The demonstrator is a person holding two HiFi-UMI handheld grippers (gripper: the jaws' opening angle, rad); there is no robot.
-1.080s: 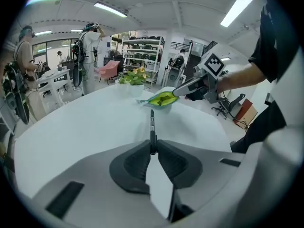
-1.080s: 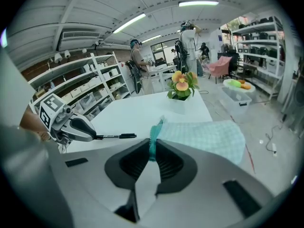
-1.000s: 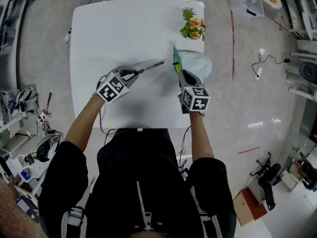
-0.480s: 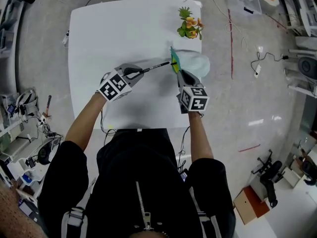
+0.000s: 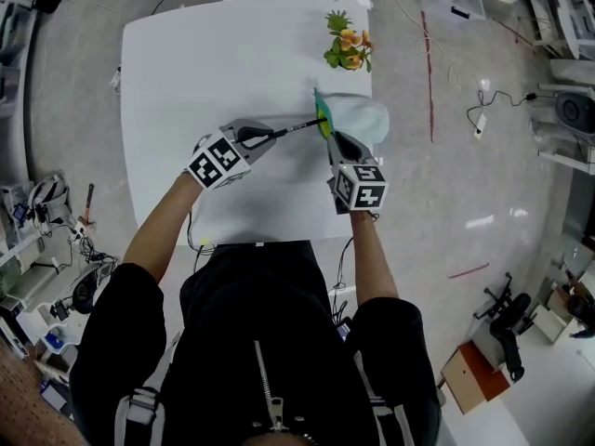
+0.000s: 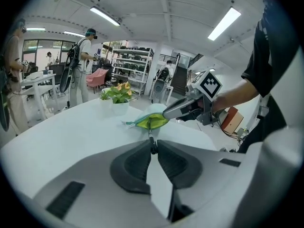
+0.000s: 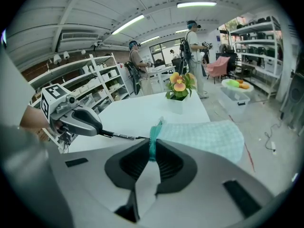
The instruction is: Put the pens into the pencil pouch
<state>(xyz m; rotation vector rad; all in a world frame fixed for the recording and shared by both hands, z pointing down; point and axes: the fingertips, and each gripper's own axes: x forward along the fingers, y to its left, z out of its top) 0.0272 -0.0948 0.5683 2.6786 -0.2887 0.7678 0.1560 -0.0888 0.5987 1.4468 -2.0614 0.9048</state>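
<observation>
My left gripper, clamped on the black pen, had brought its tip across to the pencil pouch mouth, which my right gripper pinched open by its teal edge; insertion could begin

Black short-sleeved zip-front top; grey left hand-held gripper, right hand-held gripper, black-and-white marker cubes.

White table, potted plant with orange flowers at its far corner, cables on grey floor
</observation>
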